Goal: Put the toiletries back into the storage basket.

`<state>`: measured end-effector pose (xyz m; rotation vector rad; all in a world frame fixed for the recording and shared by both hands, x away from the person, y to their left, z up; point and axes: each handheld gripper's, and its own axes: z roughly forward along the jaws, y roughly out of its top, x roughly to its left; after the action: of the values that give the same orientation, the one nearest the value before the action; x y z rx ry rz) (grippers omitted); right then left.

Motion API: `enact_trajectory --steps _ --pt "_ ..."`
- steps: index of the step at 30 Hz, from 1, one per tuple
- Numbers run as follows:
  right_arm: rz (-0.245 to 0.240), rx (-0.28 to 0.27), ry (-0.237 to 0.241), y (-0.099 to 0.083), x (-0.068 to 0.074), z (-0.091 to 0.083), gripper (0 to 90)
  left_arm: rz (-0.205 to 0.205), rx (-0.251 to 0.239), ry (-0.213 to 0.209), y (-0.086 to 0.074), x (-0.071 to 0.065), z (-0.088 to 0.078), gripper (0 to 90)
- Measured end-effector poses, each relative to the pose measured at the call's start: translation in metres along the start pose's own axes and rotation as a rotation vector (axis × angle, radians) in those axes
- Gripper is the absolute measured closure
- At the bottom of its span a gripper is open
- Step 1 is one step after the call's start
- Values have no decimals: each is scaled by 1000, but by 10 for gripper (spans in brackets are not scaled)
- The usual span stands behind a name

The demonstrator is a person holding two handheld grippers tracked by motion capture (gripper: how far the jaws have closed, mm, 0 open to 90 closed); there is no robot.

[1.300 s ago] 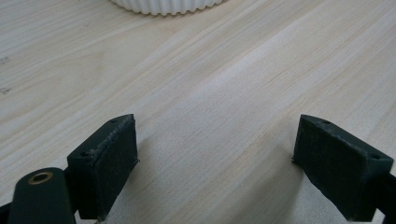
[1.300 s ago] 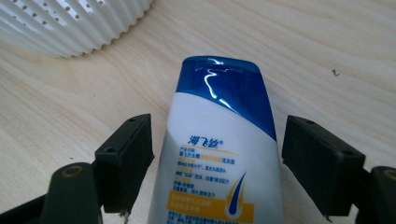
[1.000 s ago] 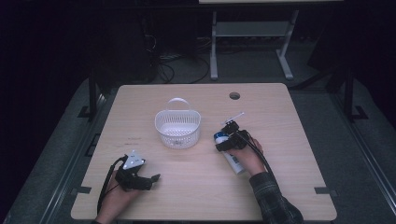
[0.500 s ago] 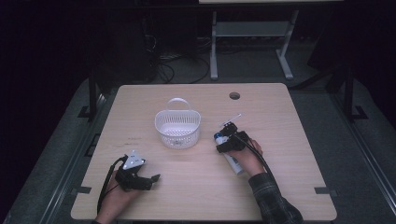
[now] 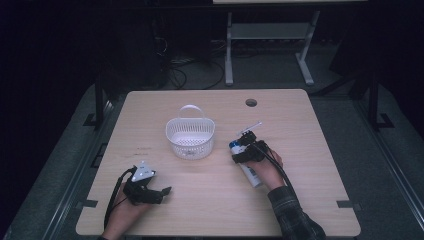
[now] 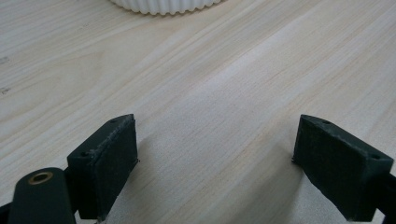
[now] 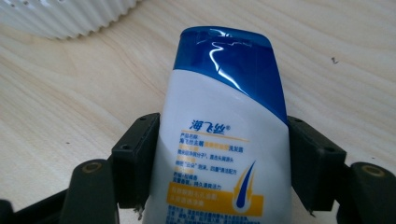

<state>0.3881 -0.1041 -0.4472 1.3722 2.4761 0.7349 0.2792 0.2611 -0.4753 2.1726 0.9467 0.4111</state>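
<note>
Against the earlier high-view frames: both hands in the same spots, basket (image 5: 190,137) unmoved. Right gripper (image 5: 245,150) jaws just been closing, from wider to pressed against the sides of the white-and-blue tube (image 7: 224,140); tube between them throughout.

Right gripper view: both black pads flat against the tube's flanks at mid-body, clamped on it. Lower end of the tube cut off by the bottom edge of the frame; cap end not to be made out. Printed text small, mostly unreadable. Ribbed white basket wall cropped at upper left.

High view: tube right of centre on the table (image 5: 310,200), just right of the basket, largely covered by the right hand and gripper; only its two ends peeking out. Long axis running from upper left to lower right of the frame, blue end toward the basket side, white end toward the sleeve.

Left gripper (image 6: 215,158), lower left in the high view: jaws spread wide over bare wood, nothing between. Basket base clipped by the top edge of the left gripper view.
</note>
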Motion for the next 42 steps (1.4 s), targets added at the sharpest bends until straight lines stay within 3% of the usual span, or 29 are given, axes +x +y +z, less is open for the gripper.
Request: enact_trajectory --steps 8,42 --pt "3 -58 29 -3 -4 -13 324 0 0 0 0 0 0 127" --pt "23 -354 56 -20 -19 -79 330 3 2 0 0 0 0 127"
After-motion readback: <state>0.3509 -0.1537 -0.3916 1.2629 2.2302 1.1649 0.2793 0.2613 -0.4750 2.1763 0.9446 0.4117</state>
